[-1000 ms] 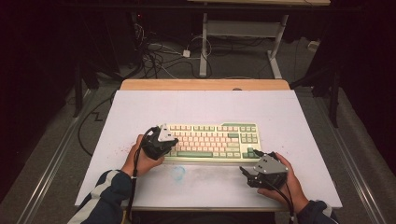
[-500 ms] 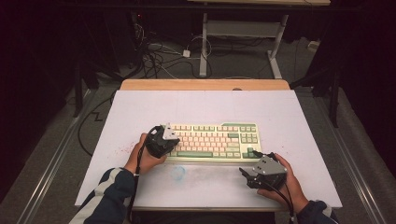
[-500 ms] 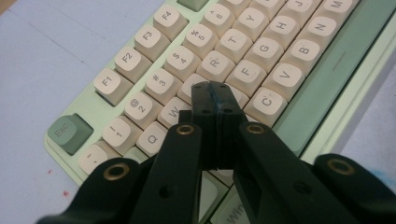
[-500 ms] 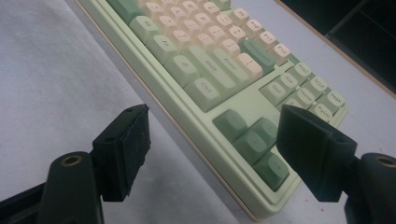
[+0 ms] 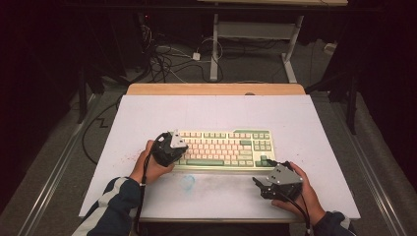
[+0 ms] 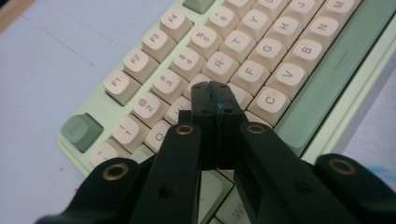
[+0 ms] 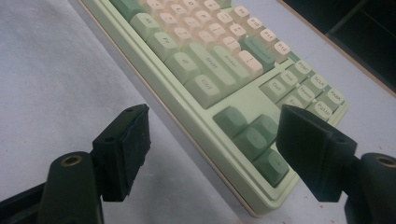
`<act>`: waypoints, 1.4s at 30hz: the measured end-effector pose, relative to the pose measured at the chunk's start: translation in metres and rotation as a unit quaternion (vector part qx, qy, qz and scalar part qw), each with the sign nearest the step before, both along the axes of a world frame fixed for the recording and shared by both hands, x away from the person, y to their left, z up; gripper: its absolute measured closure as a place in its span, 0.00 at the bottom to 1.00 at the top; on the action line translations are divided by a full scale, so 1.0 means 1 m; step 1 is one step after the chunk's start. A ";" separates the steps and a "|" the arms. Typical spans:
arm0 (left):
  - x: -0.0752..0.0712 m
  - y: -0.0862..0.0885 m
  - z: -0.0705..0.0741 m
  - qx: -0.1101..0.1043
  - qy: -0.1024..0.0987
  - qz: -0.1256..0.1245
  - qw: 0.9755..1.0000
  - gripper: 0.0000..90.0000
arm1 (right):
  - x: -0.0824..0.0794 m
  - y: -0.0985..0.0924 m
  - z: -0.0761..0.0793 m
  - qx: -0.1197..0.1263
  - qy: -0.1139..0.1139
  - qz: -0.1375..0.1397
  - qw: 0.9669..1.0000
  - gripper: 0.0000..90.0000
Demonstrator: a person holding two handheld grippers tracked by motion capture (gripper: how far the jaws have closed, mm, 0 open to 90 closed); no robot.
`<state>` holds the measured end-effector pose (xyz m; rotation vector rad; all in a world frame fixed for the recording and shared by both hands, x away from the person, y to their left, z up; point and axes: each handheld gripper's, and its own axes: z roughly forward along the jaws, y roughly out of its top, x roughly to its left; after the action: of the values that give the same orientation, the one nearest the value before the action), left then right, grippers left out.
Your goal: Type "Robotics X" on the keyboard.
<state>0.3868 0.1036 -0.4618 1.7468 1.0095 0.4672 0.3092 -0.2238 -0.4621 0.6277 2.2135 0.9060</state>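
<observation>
keyboard [image 5: 223,149] is being poked w/ left gripper [image 6: 214,91] closed & empty; neighbouring keys risk being hit. right gripper [image 7: 212,154] is being held open, empty.

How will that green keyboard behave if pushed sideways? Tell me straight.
The keyboard looks stiff and lies flat on the table, so it would probably slide, not tip. Pushed at one end, it may pivot. Its keycaps might catch and depress.

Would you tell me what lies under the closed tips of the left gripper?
The left gripper is shut over the keyboard, among its cream letter keys left of C. The key directly beneath is covered.
</observation>
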 end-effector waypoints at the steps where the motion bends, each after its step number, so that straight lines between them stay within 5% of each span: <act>1: -0.001 0.001 0.001 -0.002 -0.003 0.001 1.000 0.97 | 0.000 -0.001 0.000 0.000 -0.001 0.000 1.000 0.30; 4: -0.004 0.005 0.005 -0.014 -0.010 0.002 1.000 0.94 | 0.000 -0.001 0.001 0.003 -0.001 -0.002 1.000 0.30; 7: -0.010 0.009 0.007 -0.004 -0.029 0.002 1.000 0.90 | 0.000 -0.002 0.001 0.003 -0.002 -0.002 1.000 0.30; 9: -0.014 0.013 0.009 -0.016 -0.036 0.002 0.999 0.83 | -0.001 -0.003 0.002 0.004 -0.003 -0.003 1.000 0.30; 12: -0.020 0.019 0.006 0.001 -0.057 0.008 0.998 0.66 | -0.001 -0.005 0.002 0.006 -0.004 -0.006 1.000 0.30; 17: -0.028 0.029 0.004 -0.017 -0.076 0.022 0.997 0.40 | -0.001 -0.007 0.004 0.010 -0.005 -0.010 1.000 0.30; 21: -0.037 0.034 0.001 -0.023 -0.083 0.022 0.996 0.27 | -0.001 -0.008 0.004 0.011 -0.007 -0.012 1.000 0.30; 32: -0.055 0.053 -0.013 -0.015 -0.074 0.032 0.997 0.23 | -0.001 -0.010 0.005 0.013 -0.009 -0.016 1.000 0.30; 42: -0.063 0.064 -0.012 -0.023 -0.070 0.045 0.996 0.29 | 0.000 -0.010 0.005 0.011 -0.009 -0.017 1.000 0.30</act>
<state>0.3236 0.1675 -0.4738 1.6106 0.9943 0.6102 0.3092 -0.2336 -0.4570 0.6644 2.1731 0.9166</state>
